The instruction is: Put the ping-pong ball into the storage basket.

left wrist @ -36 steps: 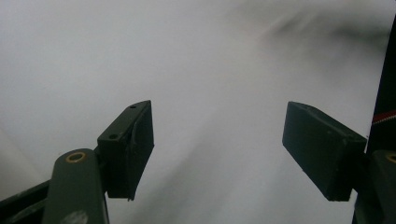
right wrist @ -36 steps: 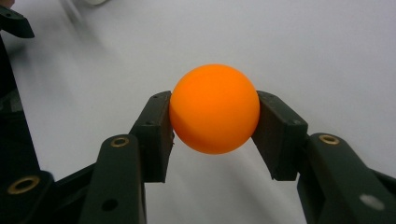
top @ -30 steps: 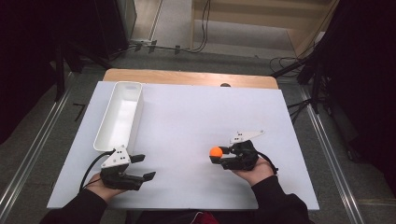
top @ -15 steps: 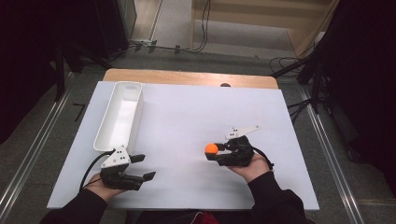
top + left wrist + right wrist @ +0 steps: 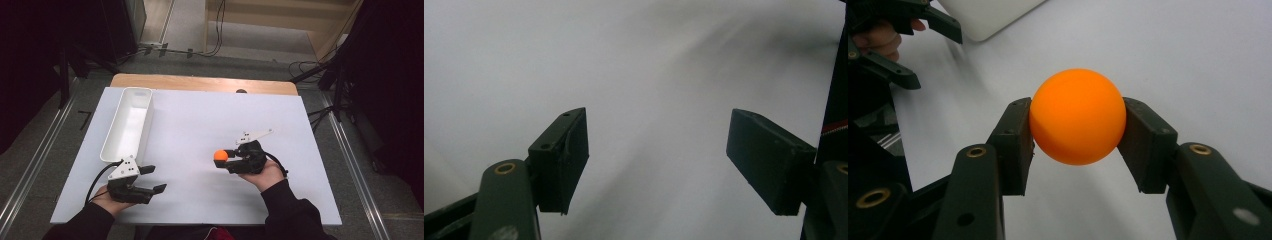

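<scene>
A white sheet (image 5: 190,125) covers most of the table, and a strip of wooden tabletop (image 5: 200,82) shows along its far edge. A small dark spot (image 5: 241,91) sits at that edge. Beyond the table, black cables (image 5: 212,47) trail across the grey floor (image 5: 45,150), and dark stands (image 5: 70,55) flank both sides.

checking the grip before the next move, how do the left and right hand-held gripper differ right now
The right hand-held gripper is shut on the orange ball, a jaw pressing each side; the left hand-held gripper has its jaws wide apart with nothing between them. In the high view the left one sits near the table's front edge below the white tray, the right one nearer the middle. Both are black, each held in one hand.
</scene>
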